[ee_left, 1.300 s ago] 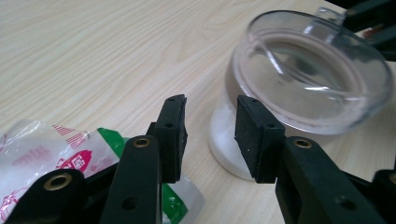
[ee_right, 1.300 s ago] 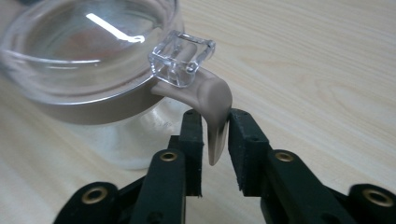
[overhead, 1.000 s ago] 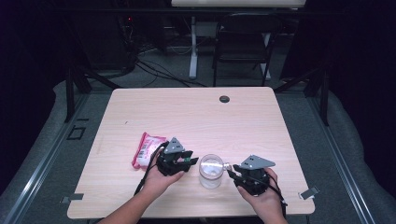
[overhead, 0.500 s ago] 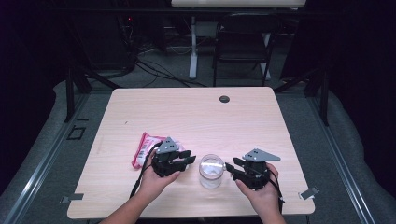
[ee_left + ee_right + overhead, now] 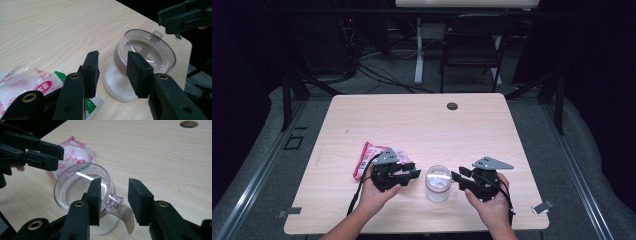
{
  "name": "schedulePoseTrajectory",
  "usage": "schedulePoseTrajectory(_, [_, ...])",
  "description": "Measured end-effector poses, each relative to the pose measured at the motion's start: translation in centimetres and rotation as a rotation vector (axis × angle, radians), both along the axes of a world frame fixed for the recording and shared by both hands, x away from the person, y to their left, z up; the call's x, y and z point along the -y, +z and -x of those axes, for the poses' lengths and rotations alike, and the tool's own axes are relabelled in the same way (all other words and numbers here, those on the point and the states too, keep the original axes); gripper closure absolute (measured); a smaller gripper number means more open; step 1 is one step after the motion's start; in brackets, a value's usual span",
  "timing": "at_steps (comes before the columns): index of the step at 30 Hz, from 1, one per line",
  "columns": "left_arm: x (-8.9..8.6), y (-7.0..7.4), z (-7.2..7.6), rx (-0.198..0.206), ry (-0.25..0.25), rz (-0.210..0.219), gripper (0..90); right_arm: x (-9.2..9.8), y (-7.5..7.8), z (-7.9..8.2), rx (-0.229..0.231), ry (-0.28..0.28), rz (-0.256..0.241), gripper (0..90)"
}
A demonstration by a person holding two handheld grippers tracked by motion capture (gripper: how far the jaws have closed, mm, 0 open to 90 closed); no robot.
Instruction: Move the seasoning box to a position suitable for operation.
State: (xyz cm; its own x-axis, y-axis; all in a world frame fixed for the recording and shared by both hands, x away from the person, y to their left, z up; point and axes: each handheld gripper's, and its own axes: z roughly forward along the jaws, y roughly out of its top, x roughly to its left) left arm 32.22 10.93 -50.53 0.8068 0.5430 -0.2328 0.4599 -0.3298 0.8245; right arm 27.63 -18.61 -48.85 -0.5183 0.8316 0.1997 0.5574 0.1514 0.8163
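A clear plastic jar (image 5: 438, 183) with white powder in its bottom stands near the table's front edge, with its lid on. The lid's small tab (image 5: 113, 201) points toward my right gripper. My left gripper (image 5: 412, 171) is open just left of the jar (image 5: 140, 62), jaws apart and nothing between them. My right gripper (image 5: 458, 177) is open just right of the jar (image 5: 82, 192), its jaws straddling the tab without touching it. A pink and white packet (image 5: 373, 157) lies flat behind the left gripper (image 5: 111, 72).
The wooden table (image 5: 422, 120) has a round cable hole (image 5: 452, 106) near its far edge. A dark chair (image 5: 472, 45) and cables stand beyond the table. The table's front edge lies close behind both hands.
Both grippers have drawn slightly away from the jar, the left to the left and the right to the right. The jar has stayed in place.
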Motion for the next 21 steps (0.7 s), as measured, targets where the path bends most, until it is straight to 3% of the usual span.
schedulePoseTrajectory(2, [0.0, 0.1, 0.1, -0.003, -0.003, -0.001, 66.9, 0.0, 0.1, 0.1, -0.008, -0.015, -0.001, 69.0])
schedulePoseTrajectory(3, [0.1, 0.1, 0.1, 0.002, -0.001, -0.025, 69.2, 0.0, 0.1, 0.1, 0.001, -0.024, 0.001, 70.9])
schedulePoseTrajectory(8, [0.2, 0.0, 0.2, 0.003, 0.007, -0.038, 76.7, 0.0, 0.2, 0.1, 0.000, -0.046, 0.008, 74.6])
schedulePoseTrajectory(14, [0.7, 0.0, 0.5, -0.006, -0.031, -0.058, 80.5, -0.3, -0.1, -0.1, -0.022, -0.044, 0.019, 78.6])
schedulePoseTrajectory(19, [1.5, -0.4, 1.0, 0.014, -0.080, -0.125, 86.3, -0.2, -0.5, -0.2, -0.043, -0.049, 0.030, 80.6])
schedulePoseTrajectory(21, [1.6, -0.5, 1.1, 0.021, -0.091, -0.134, 87.4, -0.1, -0.5, -0.2, -0.045, -0.050, 0.026, 80.8])
